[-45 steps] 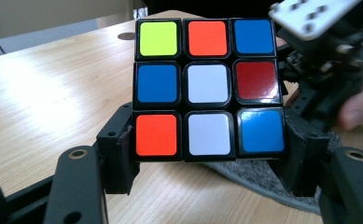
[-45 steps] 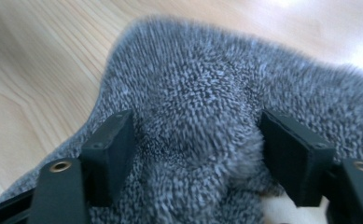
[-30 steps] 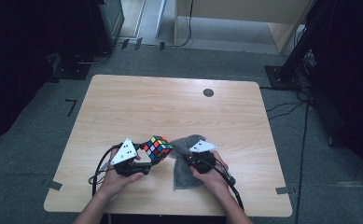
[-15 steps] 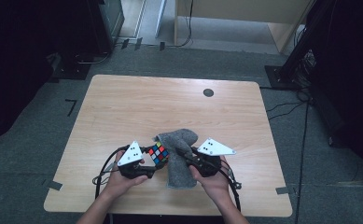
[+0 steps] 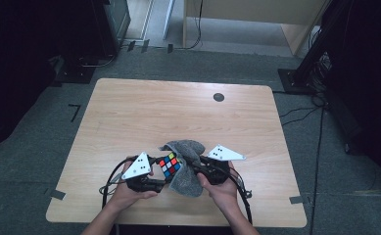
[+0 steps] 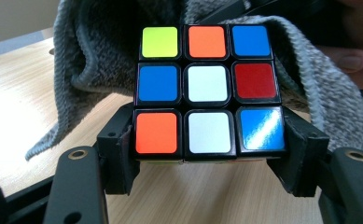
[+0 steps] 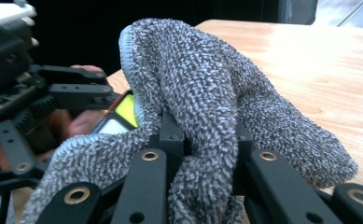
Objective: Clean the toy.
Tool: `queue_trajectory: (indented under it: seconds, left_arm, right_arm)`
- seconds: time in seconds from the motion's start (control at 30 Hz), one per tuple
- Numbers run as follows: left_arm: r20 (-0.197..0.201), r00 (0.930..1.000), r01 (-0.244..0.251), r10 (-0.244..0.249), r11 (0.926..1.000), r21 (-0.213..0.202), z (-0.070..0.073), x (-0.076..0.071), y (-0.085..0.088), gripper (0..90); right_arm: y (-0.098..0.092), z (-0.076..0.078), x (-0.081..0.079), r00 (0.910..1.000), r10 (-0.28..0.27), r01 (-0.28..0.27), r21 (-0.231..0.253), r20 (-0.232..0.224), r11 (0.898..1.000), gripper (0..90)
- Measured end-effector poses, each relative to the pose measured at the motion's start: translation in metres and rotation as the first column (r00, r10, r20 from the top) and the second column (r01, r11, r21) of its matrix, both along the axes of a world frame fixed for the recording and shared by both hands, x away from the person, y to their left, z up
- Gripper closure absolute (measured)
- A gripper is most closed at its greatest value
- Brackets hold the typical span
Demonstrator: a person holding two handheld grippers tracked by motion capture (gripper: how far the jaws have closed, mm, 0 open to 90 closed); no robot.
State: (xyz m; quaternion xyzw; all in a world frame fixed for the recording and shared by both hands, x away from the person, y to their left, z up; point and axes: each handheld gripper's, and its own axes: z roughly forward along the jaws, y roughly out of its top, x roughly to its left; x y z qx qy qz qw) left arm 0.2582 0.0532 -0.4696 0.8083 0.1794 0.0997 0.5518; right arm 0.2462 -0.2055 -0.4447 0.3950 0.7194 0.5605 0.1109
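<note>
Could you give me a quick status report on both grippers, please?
Left hand-held gripper shut on cube. Right hand-held gripper shut on cloth, draped against cube. Nothing in the way.

Pale wood worktop (image 5: pixel 144 117), rounded corners, small dark round disc (image 5: pixel 219 97) near far edge right of centre. Grey carpeted floor (image 5: pixel 56 147) with tape marks (image 5: pixel 74 111) beside worktop's left side. Light wooden cabinet (image 5: pixel 256 12) beyond far edge; black cables (image 5: pixel 320 147) trail down right side; dark equipment stand (image 5: pixel 107 22) at far left
</note>
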Motion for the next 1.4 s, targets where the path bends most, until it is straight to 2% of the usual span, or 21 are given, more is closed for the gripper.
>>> queue_trajectory:
  seconds: [0.07, 0.17, 0.23, 0.3, 0.37, 0.43, 0.57, 0.67, 0.73, 0.77, 0.87, 0.93, 1.0, 1.07, 1.2, 1.27, 1.4]
  left_arm:
    - [0.0, 0.9999, -0.013, 0.013, 0.9999, 0.009, -0.001, 0.0, -0.001, 34.3]
    - [0.024, 0.9996, 0.014, -0.014, 0.9999, 0.001, 0.001, -0.004, -0.002, 34.3]
    - [0.043, 0.9988, 0.02, -0.021, 0.9998, 0.006, 0.004, -0.006, -0.002, 34.3]
    - [0.048, 0.9987, 0.018, -0.018, 0.9998, -0.005, 0.005, -0.006, 0.0, 34.4]
    - [0.04, 0.9992, 0.008, -0.007, 0.9998, -0.019, 0.006, -0.005, 0.002, 34.4]
    - [0.028, 0.9996, 0.003, -0.003, 0.9997, -0.025, 0.006, -0.002, 0.003, 34.4]
    - [0.033, 0.9994, -0.013, 0.012, 0.9999, 0.011, 0.003, -0.002, 0.001, 34.4]
    - [0.039, 0.9992, -0.005, 0.005, 1.0, -0.002, 0.005, -0.004, 0.001, 34.4]
    - [0.036, 0.9993, -0.004, 0.005, 0.9997, -0.024, 0.007, -0.004, 0.003, 34.4]
    - [0.031, 0.9995, -0.007, 0.008, 0.9992, -0.039, 0.008, -0.004, 0.005, 34.4]
    - [0.019, 0.9998, -0.007, 0.008, 0.998, -0.063, 0.009, -0.002, 0.008, 34.4]
    - [0.021, 0.9997, -0.013, 0.015, 0.9985, -0.053, 0.008, -0.001, 0.009, 34.4]
    - [0.022, 0.9997, -0.013, 0.014, 0.999, -0.042, 0.007, -0.001, 0.008, 34.4]
    - [0.023, 0.9997, -0.006, 0.007, 0.9988, -0.048, 0.007, -0.002, 0.006, 34.4]
    - [0.024, 0.9997, 0.005, -0.003, 0.9962, -0.087, 0.01, -0.003, 0.009, 34.4]
    - [0.011, 0.9999, 0.006, -0.005, 0.9944, -0.106, 0.01, -0.001, 0.011, 34.4]
    - [0.026, 0.9995, -0.013, 0.014, 0.9978, -0.065, 0.007, -0.001, 0.009, 34.4]
  right_arm:
    - [0.0, 0.006, -0.004, 0.9993, 0.033, -0.034, 0.034, 0.016, 0.999, 75.5]
    - [0.005, 0.013, -0.008, 0.9988, 0.016, -0.016, 0.008, 0.047, 1.0, 75.3]
    - [0.004, 0.01, -0.005, 0.9993, 0.007, -0.007, 0.013, 0.036, 1.0, 75.3]
    - [0.0, 0.002, 0.0, 0.9998, -0.02, 0.02, -0.002, 0.008, 1.0, 75.3]
    - [-0.004, -0.007, 0.005, 0.9985, -0.048, 0.047, -0.023, -0.027, 0.999, 75.3]
    - [-0.005, -0.007, 0.004, 0.9983, -0.048, 0.048, -0.007, -0.034, 0.999, 75.4]
    - [0.001, 0.006, -0.004, 0.9995, 0.007, -0.008, 0.029, 0.032, 1.0, 75.2]
    - [0.006, 0.011, -0.008, 0.9981, -0.001, 0.001, -0.002, 0.061, 1.0, 75.1]
    - [0.003, 0.007, -0.005, 0.9987, -0.019, 0.019, -0.002, 0.047, 1.0, 75.1]
    - [0.001, 0.002, -0.002, 0.9992, -0.033, 0.034, -0.008, 0.024, 0.999, 75.1]
    - [-0.005, -0.004, 0.003, 0.9986, -0.044, 0.045, 0.022, -0.03, 0.999, 75.1]
    - [-0.004, 0.0, 0.0, 0.9994, -0.033, 0.033, 0.032, -0.007, 0.999, 75.0]
    - [-0.001, 0.008, -0.004, 0.9994, 0.014, -0.016, 0.065, 0.03, 0.998, 74.7]
    - [0.003, 0.013, -0.008, 0.9986, 0.016, -0.018, 0.05, 0.05, 0.999, 74.7]
    - [0.0, 0.006, -0.004, 0.9988, -0.039, 0.039, 0.009, 0.029, 0.999, 74.9]
    - [-0.004, 0.003, -0.002, 0.999, -0.045, 0.045, 0.018, 0.003, 0.999, 75.0]
    - [0.002, 0.013, -0.009, 0.9983, 0.0, -0.003, 0.044, 0.057, 0.999, 74.9]
